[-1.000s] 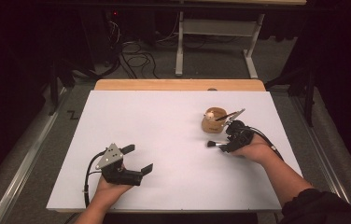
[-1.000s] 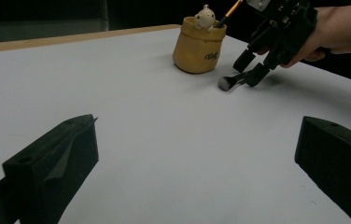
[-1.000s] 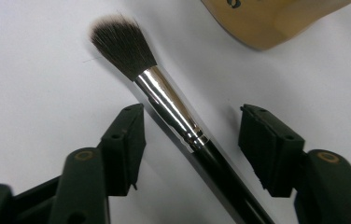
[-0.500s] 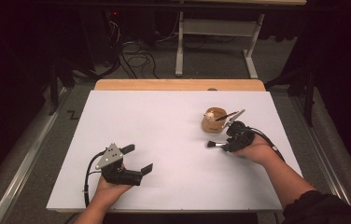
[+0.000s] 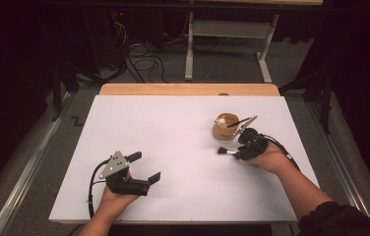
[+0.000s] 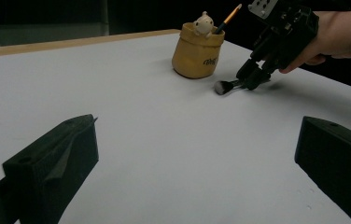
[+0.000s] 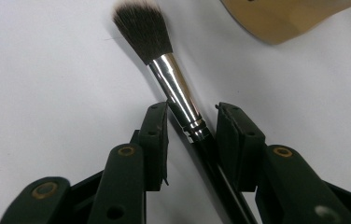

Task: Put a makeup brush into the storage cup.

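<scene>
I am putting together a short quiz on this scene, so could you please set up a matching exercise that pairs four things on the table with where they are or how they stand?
Things:
1. brush
2. pencil
3. pot
4. left claw

Places or states:
A. stands upright on the white table, beside the brush head
B. lies flat on the table between the jaws of the right claw, which have just been closing
C. open, nothing between its jaws
D. sticks out of the pot at a slant

Pairs: 1-B, 2-D, 3-A, 4-C

Overhead view, two close jaw-level views
</scene>
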A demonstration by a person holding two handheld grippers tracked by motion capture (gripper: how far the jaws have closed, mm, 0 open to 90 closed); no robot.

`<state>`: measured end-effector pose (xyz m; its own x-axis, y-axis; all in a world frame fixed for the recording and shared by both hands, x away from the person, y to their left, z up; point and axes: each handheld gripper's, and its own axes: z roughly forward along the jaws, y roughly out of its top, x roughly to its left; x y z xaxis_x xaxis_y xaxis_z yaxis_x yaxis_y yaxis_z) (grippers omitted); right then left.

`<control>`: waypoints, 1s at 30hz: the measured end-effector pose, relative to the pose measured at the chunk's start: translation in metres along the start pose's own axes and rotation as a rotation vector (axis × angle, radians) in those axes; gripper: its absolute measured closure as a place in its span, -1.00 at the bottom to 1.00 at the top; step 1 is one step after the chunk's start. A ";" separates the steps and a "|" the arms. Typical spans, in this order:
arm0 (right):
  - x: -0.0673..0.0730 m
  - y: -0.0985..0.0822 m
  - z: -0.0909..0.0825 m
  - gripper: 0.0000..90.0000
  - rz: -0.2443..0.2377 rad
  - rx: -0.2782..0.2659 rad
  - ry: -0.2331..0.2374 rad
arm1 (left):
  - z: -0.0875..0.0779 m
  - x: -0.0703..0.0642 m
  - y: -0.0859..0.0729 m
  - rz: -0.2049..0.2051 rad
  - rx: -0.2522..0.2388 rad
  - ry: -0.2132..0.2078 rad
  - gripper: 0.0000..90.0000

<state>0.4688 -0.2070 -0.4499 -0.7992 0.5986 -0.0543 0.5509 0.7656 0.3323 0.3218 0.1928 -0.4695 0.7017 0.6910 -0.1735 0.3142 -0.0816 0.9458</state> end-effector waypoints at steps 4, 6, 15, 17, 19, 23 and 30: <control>0.001 0.000 0.000 0.51 0.001 -0.001 0.005 | 0.002 0.000 -0.001 0.004 0.013 -0.004 -1.00; 0.001 0.000 0.000 0.55 0.003 -0.001 0.006 | 0.002 0.000 0.000 0.005 0.012 -0.004 -1.00; 0.004 0.001 -0.001 0.70 -0.006 0.016 0.008 | 0.001 -0.001 0.000 0.006 0.011 -0.007 -1.00; 0.004 0.001 -0.001 0.74 -0.011 0.015 0.001 | 0.001 -0.001 0.000 0.006 0.011 -0.007 -1.00; 0.005 0.001 0.000 0.75 -0.021 0.016 -0.008 | 0.001 0.000 -0.001 0.007 0.014 -0.003 -1.00; 0.006 0.001 -0.001 0.75 -0.021 0.019 -0.016 | 0.000 -0.001 0.000 0.007 0.008 -0.002 -1.00; 0.008 0.003 0.000 0.74 -0.023 0.034 -0.024 | 0.001 -0.001 0.000 0.010 0.013 -0.005 -1.00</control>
<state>0.4645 -0.2000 -0.4497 -0.8063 0.5855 -0.0839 0.5402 0.7867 0.2988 0.3215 0.1911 -0.4695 0.7082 0.6863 -0.1658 0.3157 -0.0979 0.9438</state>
